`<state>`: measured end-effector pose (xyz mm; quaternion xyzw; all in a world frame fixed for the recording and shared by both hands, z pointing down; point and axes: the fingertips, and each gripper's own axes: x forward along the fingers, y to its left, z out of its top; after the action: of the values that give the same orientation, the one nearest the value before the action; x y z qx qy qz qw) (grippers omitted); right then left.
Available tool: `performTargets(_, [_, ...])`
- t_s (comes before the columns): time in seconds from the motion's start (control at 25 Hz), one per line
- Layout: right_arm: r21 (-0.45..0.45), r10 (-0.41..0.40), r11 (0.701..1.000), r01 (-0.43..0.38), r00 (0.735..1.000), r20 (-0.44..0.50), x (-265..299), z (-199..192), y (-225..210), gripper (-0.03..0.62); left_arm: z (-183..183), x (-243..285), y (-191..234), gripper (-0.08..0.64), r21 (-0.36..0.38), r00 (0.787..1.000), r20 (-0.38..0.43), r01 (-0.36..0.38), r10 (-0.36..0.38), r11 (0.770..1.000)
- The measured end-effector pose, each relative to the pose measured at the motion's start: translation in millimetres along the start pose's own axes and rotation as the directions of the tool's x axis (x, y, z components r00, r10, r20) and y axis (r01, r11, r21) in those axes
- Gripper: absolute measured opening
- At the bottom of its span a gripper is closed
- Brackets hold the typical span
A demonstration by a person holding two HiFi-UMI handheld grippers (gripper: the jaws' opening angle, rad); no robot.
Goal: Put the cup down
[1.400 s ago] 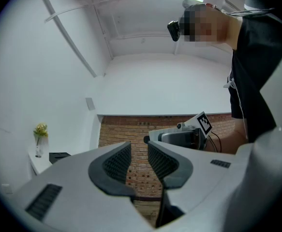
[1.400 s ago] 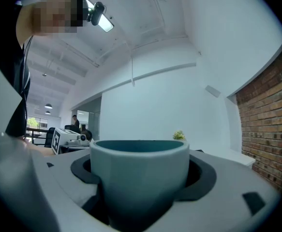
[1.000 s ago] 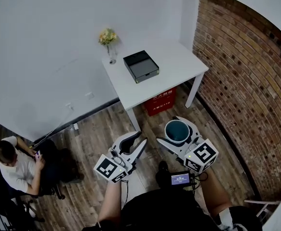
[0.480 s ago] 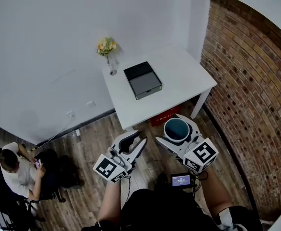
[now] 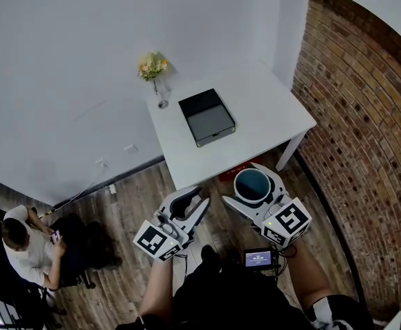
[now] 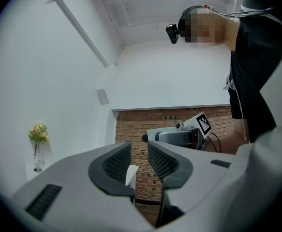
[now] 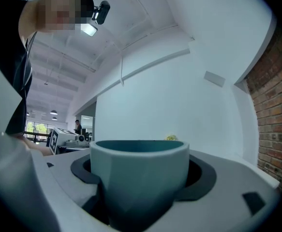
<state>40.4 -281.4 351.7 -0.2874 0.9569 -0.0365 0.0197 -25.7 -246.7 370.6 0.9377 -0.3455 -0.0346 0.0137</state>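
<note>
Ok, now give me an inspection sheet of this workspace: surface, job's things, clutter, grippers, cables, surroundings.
Surface: white table, mostly bare.
Job's things: teal cup, upright, held in front of the table, not set down.
Clutter: black box and flower vase on the table.
Grippers: right gripper shut on the cup; left gripper empty, jaws slightly apart.
Cables: black wires by the right gripper's body.
Surroundings: brick wall, wood floor, seated person at the left.

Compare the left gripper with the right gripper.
The right gripper clasps a teal cup; the left gripper holds nothing. The right gripper's jaws stand wide around the cup; the left gripper's leave only a narrow gap. Both point toward the white table.
</note>
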Motion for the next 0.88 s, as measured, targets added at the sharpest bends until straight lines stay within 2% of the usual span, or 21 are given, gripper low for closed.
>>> performTargets(0.52, [-0.007, -0.103, 0.995, 0.103, 0.994, 0.024, 48.4, 3.8, 7.0, 0.416, 6.5, -22.1, 55.8, 0.146, 0.016, 0.999, 0.009, 0.044, -0.044, 0.999])
performTargets(0.88, [-0.001, -0.103, 0.995, 0.103, 0.995, 0.004, 53.6, -9.3, -5.0, 0.416, -2.6, -10.2, 65.2, 0.146, 0.013, 0.999, 0.007, 0.04, -0.04, 0.999])
